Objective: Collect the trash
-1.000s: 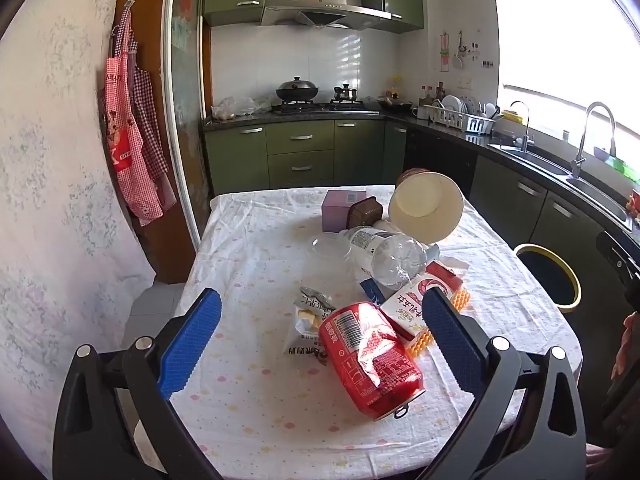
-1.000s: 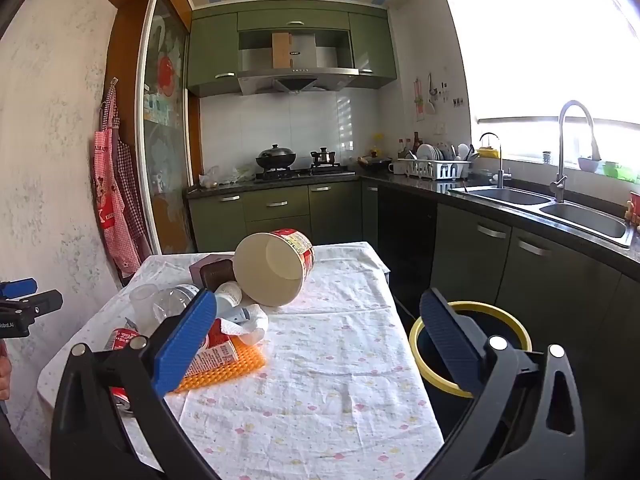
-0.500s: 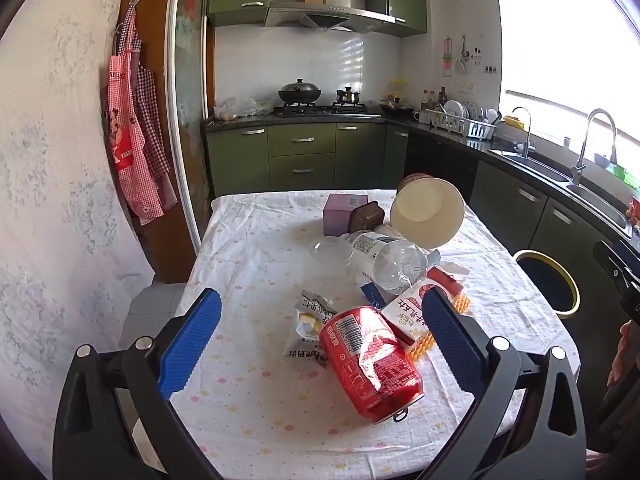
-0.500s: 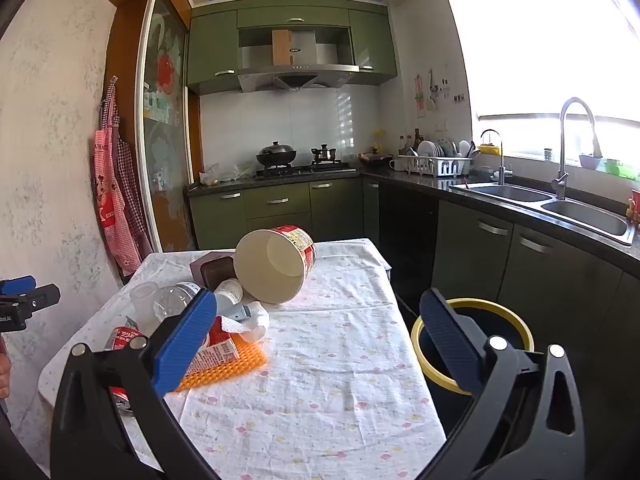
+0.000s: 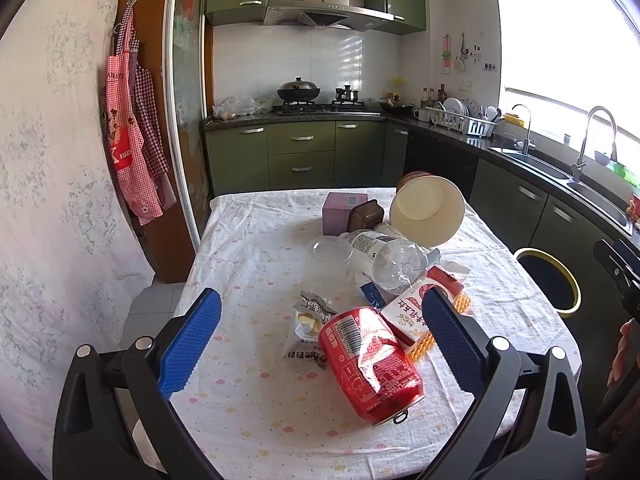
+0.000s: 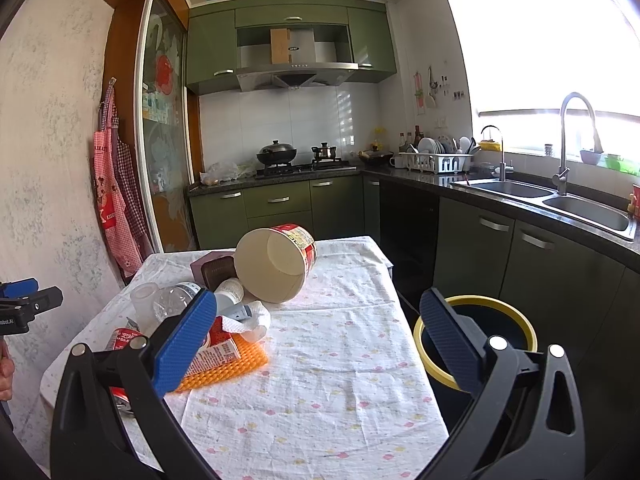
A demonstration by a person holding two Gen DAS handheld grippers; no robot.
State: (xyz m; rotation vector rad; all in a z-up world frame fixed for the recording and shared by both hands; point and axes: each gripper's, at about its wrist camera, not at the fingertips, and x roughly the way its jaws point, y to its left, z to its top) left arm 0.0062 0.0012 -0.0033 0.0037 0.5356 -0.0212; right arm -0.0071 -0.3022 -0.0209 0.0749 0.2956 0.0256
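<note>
While both tongs hang spread and empty, trash sits heaped on the desk (image 5: 248, 240).
Left tongs (image 5: 320, 336) frame a dented red can (image 5: 370, 364) lying on its side at the heap's near edge; behind it, a paper tub (image 5: 428, 210). Right tongs (image 6: 316, 340) hover between the heap and a yellow-rimmed bin (image 6: 476, 340) beside the desk.

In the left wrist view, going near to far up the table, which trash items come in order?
Red can → clear plastic bottle → purple box.
</note>
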